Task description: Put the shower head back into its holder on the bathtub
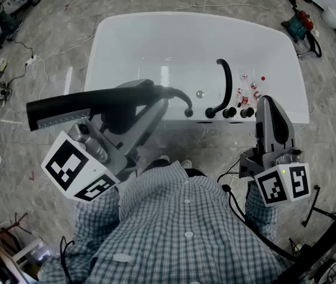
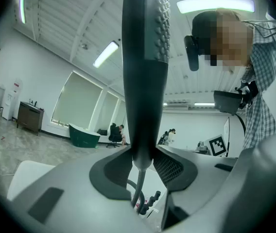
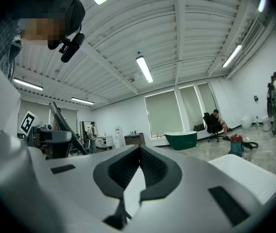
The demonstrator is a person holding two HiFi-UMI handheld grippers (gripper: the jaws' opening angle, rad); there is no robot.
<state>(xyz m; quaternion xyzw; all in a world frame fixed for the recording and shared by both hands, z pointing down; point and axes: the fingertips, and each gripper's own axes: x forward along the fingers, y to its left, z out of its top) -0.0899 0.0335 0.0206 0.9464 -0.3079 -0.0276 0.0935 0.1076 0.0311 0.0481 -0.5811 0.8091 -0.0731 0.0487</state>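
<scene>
left gripper (image 2: 143, 160) clamps shower head (image 2: 145, 57) (by its handle) | right gripper (image 3: 139, 154) clenched, empty | bathtub (image 1: 156, 40) ahead

Bathtub (image 1: 126, 23): basin open across upper centre; near rim, centre right, crowded by curved black spout (image 1: 226, 78), three knobs (image 1: 228, 112) and small bottles (image 1: 249, 92); right gripper (image 1: 267, 102) just beside them; shower head (image 1: 67, 110), clamped in left gripper (image 1: 151, 93), bars the left centre; its hose (image 1: 186, 102) loops over the rim; cables (image 1: 38, 57) cross the floor (image 1: 49, 158), upper left.
</scene>
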